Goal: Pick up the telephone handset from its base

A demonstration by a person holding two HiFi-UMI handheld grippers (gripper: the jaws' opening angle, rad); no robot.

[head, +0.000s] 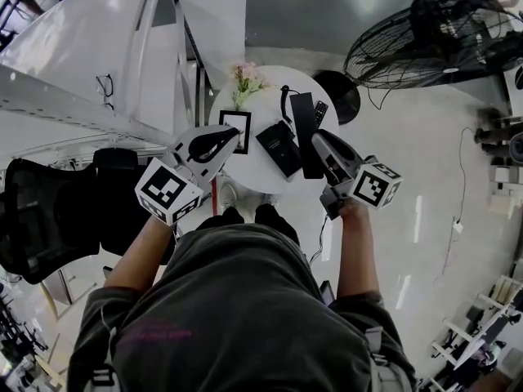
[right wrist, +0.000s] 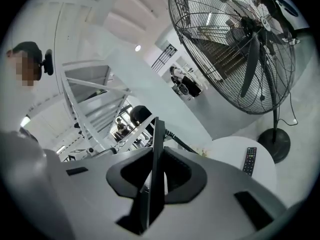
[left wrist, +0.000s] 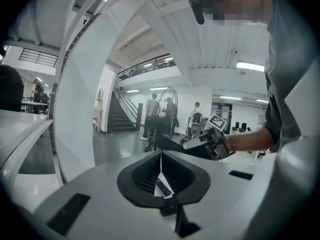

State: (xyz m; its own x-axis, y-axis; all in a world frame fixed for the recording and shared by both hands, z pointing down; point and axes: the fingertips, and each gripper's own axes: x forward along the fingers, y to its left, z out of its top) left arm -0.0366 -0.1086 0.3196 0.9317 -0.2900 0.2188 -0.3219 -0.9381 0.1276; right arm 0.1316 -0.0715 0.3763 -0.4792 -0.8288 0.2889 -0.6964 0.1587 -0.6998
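Observation:
My right gripper [head: 319,141] is shut on the long black telephone handset [head: 305,125], which stands edge-on between its jaws [right wrist: 158,164]. The handset is off the black telephone base [head: 279,147] and to its right, above the round white table [head: 253,171]. A coiled cord [right wrist: 177,140] runs away from the handset's far end. My left gripper [head: 233,132] hovers over the table's left side near a picture frame [head: 237,129]. Its jaws are shut with nothing in them [left wrist: 161,156]. In the left gripper view, the handset [left wrist: 172,144] shows beyond the jaws.
A black remote [head: 320,111] lies at the table's right edge, and pink flowers [head: 245,80] stand at the back. A large floor fan [head: 433,43] stands right of the table. A black office chair [head: 49,219] is at my left, and white stairs rise behind it.

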